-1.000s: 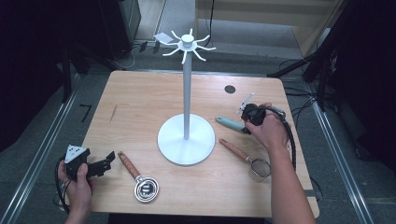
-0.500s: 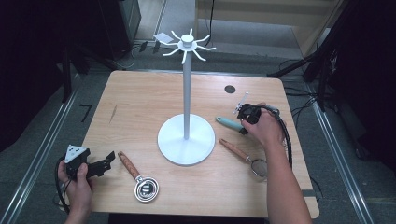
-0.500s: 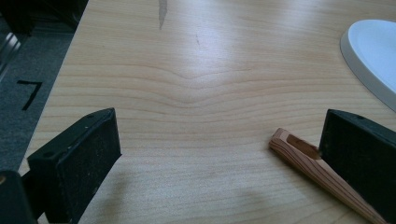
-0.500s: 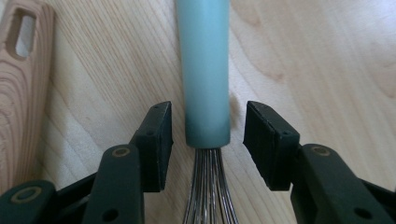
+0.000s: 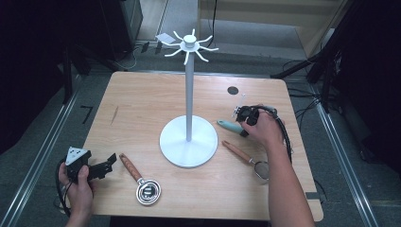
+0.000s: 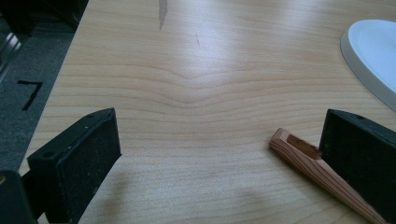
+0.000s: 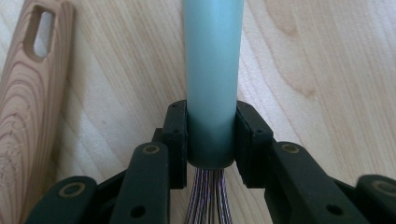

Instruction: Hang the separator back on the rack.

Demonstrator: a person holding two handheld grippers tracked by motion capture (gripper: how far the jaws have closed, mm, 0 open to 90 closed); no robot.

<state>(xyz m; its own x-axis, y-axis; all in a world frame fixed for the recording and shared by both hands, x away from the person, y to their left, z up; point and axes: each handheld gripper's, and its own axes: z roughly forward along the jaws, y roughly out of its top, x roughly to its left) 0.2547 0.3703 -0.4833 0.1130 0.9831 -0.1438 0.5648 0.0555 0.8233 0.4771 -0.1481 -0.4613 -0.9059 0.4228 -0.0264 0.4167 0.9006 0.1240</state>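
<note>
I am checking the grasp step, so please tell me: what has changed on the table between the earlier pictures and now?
The right gripper has just closed its jaws on the whisk's teal handle, sinking slightly toward the table. The left gripper, the white hook stand, the wooden-handled strainer and the wooden-handled measuring cup stayed in place.

Floor mark: a black "7" on the grey floor (image 5: 86, 113) left of the table (image 5: 142, 99); also seen in the left gripper view.
Other text: none legible.

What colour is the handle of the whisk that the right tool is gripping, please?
The whisk handle is a pale teal, clearest in the right gripper view.
</note>
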